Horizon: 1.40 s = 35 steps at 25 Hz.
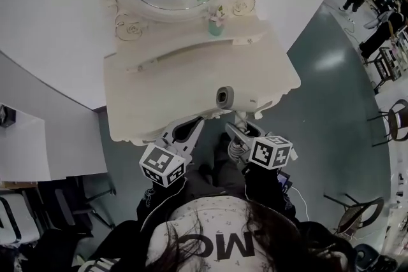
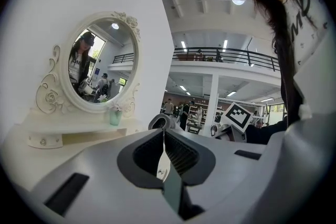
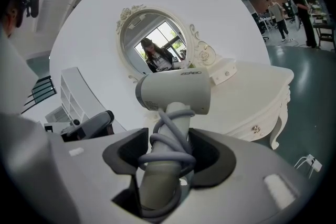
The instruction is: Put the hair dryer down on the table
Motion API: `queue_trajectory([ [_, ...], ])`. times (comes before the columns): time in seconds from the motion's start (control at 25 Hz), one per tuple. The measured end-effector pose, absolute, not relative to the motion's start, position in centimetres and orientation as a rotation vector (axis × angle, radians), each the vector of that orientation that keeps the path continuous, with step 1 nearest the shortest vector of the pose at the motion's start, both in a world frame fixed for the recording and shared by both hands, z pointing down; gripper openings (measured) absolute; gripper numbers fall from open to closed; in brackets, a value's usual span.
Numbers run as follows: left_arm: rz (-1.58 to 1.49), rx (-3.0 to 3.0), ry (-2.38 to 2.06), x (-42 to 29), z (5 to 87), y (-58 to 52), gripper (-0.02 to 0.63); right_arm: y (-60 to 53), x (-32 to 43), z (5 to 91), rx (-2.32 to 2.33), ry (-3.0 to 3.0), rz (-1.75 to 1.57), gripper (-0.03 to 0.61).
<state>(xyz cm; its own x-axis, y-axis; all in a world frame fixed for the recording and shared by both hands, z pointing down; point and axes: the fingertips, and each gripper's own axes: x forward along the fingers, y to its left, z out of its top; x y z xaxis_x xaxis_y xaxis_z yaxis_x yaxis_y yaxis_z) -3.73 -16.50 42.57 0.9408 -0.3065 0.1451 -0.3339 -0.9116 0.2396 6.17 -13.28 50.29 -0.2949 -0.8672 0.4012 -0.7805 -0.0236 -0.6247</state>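
Hair dryer (image 3: pixel 176 93), handle end inside gripper (image 3: pixel 167 153)

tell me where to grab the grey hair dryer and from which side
The straight handle of the grey hair dryer, coming from its butt end with a pad on each side, as the right gripper does now. It is slim and even, and the grey cord wound round it should add friction.

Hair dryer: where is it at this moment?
In the head view the hair dryer is right of centre, held by its handle in the right claw, over the front edge of the white table.
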Motion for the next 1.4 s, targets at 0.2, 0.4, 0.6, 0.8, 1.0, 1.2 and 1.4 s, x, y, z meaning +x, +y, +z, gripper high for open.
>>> queue_trajectory([
  [0.2, 0.168, 2.814, -0.555, -2.6, 43.1, -19.4, -0.006, -16.9, 8.3, 51.1, -1.766, 2.162, -1.236, 0.249],
  [0.4, 0.164, 2.782, -0.651, -0.3, 43.2, -23.2, -0.006, -20.8, 10.7, 52.1, -1.717, 2.248, -1.284, 0.249],
  [0.6, 0.174, 2.756, -0.721, 2.2, 43.4, -26.6, -0.006, -24.7, 12.9, 53.4, -1.679, 2.349, -1.327, 0.249],
  [0.8, 0.194, 2.721, -0.804, 3.8, 43.7, -29.0, -0.006, -27.9, 14.6, 55.4, -1.63, 2.484, -1.363, 0.249],
  [1.0, 0.211, 2.678, -0.889, 4.3, 44.2, -30.9, -0.006, -30.5, 15.2, 58.3, -1.576, 2.62, -1.424, 0.249],
  [1.2, 0.218, 2.635, -0.963, 4.2, 44.7, -32.2, -0.006, -32.9, 15.3, 61.5, -1.526, 2.752, -1.472, 0.249],
  [1.4, 0.24, 2.601, -1.006, 4.1, 45.3, -33.2, -0.006, -35.0, 14.7, 64.2, -1.467, 2.883, -1.499, 0.249],
])
